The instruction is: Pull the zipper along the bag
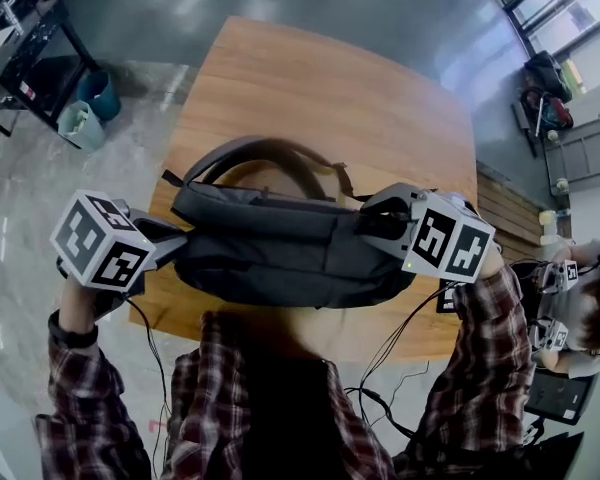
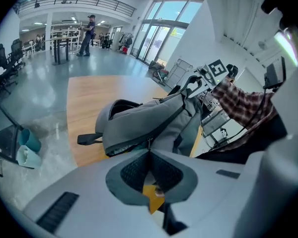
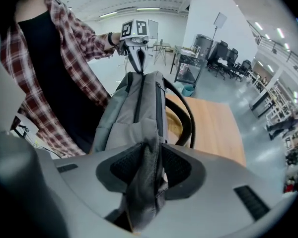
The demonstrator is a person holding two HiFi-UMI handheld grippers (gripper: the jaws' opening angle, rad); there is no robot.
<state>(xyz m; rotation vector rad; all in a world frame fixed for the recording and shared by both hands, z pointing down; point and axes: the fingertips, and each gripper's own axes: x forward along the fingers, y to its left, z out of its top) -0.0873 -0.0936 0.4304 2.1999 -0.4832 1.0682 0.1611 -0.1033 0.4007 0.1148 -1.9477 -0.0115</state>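
Note:
A dark grey backpack (image 1: 280, 243) lies on its side near the front edge of the wooden table (image 1: 330, 88), zipper side up, with its straps (image 1: 260, 153) looping away from me. My left gripper (image 1: 175, 238) is at the bag's left end. In the left gripper view its jaws (image 2: 149, 150) are shut on the small zipper pull (image 2: 149, 144), from which the zipper line runs along the bag (image 2: 154, 115). My right gripper (image 1: 380, 223) is at the bag's right end. In the right gripper view it (image 3: 149, 152) pinches a fold of the bag's grey fabric (image 3: 144, 182).
Two bins (image 1: 98, 93) stand on the floor left of the table, beside a black desk (image 1: 20, 48). Cables (image 1: 380, 368) hang below the table's front edge. Another person with grippers (image 1: 580, 308) sits at the right. The far half of the tabletop is bare wood.

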